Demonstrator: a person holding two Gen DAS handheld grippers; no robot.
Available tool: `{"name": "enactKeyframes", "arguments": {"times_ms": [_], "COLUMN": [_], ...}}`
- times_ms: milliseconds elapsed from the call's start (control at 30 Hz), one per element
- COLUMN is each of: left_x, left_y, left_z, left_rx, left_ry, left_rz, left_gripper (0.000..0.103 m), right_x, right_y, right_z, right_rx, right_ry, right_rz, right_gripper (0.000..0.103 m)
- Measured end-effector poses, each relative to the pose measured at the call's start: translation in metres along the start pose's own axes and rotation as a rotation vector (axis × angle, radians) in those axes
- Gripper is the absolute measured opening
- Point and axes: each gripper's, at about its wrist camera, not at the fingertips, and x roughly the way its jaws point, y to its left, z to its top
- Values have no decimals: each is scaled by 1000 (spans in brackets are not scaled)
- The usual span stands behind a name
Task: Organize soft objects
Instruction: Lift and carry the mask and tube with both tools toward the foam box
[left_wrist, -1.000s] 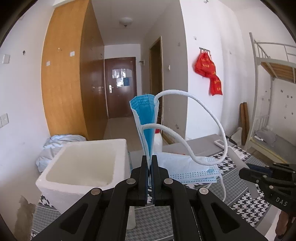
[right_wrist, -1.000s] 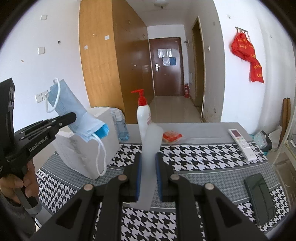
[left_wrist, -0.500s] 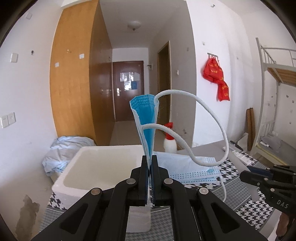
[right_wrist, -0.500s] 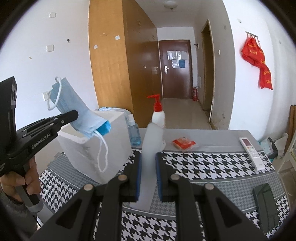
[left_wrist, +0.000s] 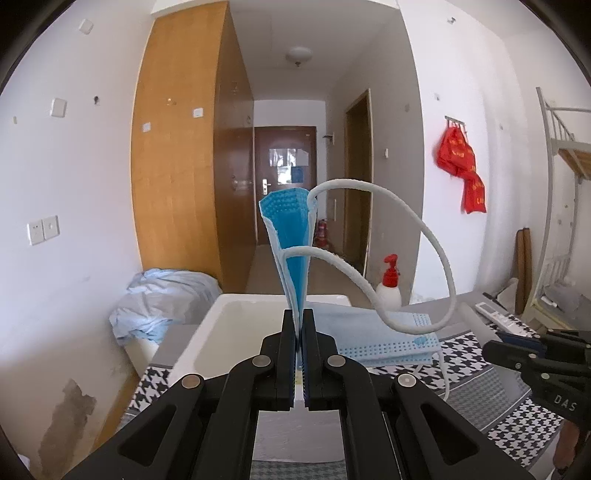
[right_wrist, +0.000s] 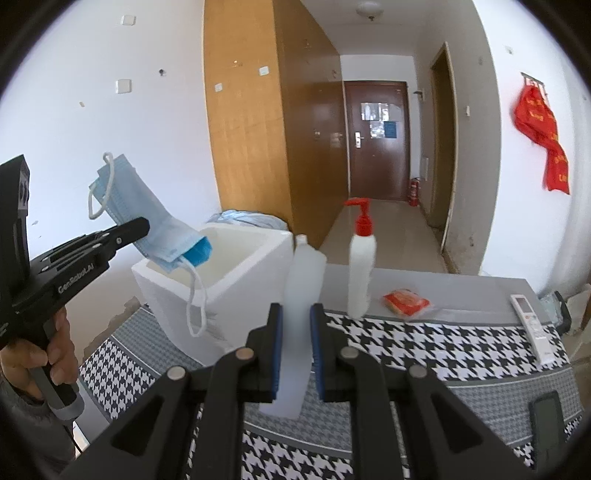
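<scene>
My left gripper (left_wrist: 299, 314) is shut on a blue face mask (left_wrist: 291, 236) and holds it up above the near rim of the white foam box (left_wrist: 236, 317). The mask's white ear loop (left_wrist: 424, 236) arcs to the right. In the right wrist view the left gripper (right_wrist: 142, 225) holds the mask (right_wrist: 155, 225) over the box (right_wrist: 221, 280) at the table's left end. My right gripper (right_wrist: 296, 312) is shut on a translucent plastic bottle (right_wrist: 301, 314), held above the houndstooth tablecloth (right_wrist: 424, 354).
A white pump bottle with a red top (right_wrist: 360, 266), a red packet (right_wrist: 406, 301), a white remote (right_wrist: 532, 325) and a dark phone (right_wrist: 546, 421) lie on the table. A bundle of light blue cloth (left_wrist: 162, 295) sits behind the box. A bunk bed frame (left_wrist: 561, 206) stands at right.
My left gripper has carried the mask toward and over the foam box. My right gripper has shifted left and closer to the box with the bottle still held.
</scene>
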Motion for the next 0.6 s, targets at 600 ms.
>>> {"name": "enactKeyframes", "arguments": {"times_ms": [600], "left_x": [-13], "left_y": [44], "left_z": [-1], "left_rx": [-34], "left_ry": [-17], "left_rz": [87], "left_gripper": [2], "right_x": [24], "right_y": [35], "right_z": [19], "right_rx": [-50], "right_ry": [10], "right_rz": [52], "right_gripper": [18]}}
